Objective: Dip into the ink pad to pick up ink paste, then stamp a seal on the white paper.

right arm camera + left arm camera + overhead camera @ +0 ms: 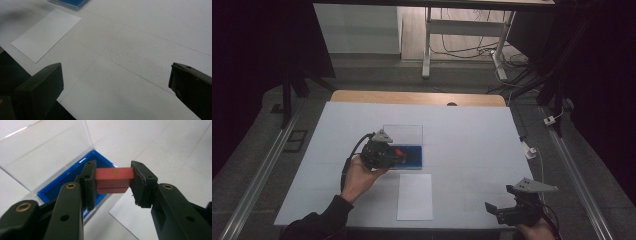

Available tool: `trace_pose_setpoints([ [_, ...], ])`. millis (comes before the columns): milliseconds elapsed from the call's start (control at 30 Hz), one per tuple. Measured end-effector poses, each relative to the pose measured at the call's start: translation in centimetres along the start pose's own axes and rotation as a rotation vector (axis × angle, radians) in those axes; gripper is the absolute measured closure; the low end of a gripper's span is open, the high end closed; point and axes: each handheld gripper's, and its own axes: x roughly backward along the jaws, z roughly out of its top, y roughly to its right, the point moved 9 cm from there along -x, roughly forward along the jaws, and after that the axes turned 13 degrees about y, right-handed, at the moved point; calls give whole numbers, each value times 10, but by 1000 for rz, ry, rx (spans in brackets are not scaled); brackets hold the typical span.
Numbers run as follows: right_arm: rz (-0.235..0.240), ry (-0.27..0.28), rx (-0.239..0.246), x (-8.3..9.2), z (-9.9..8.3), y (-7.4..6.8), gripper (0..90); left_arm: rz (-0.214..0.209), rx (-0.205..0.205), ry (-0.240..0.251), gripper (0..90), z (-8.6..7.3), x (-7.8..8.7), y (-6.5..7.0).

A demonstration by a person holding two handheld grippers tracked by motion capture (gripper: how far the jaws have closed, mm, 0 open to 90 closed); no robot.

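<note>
Left gripper view: red block (114, 178) clamped lengthwise between jaws, long axis crosswise.

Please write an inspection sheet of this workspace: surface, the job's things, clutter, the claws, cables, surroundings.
Surface: white table cover, wooden edge at the far side.
Job's things: blue box with its clear lid open; red block; white sheet lying flat near the box.
Clutter: nothing seen.
Claws: left claw shut on the red block, over the box's edge; right claw open, holding nothing, at the table's near right.
Cables: black cable trails from the left claw; loose wires on the floor beyond.
Surroundings: dark room, white desk frame behind.
</note>
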Motion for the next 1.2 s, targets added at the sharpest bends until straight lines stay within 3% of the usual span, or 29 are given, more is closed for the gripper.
trace_pose_setpoints([
  [667,4,0,1,0,0,0,0,-78,-55,-19,582,-11,10,46],
  [1200,7,1,-4,0,0,0,0,-81,-65,-71,583,-25,-6,61],
])
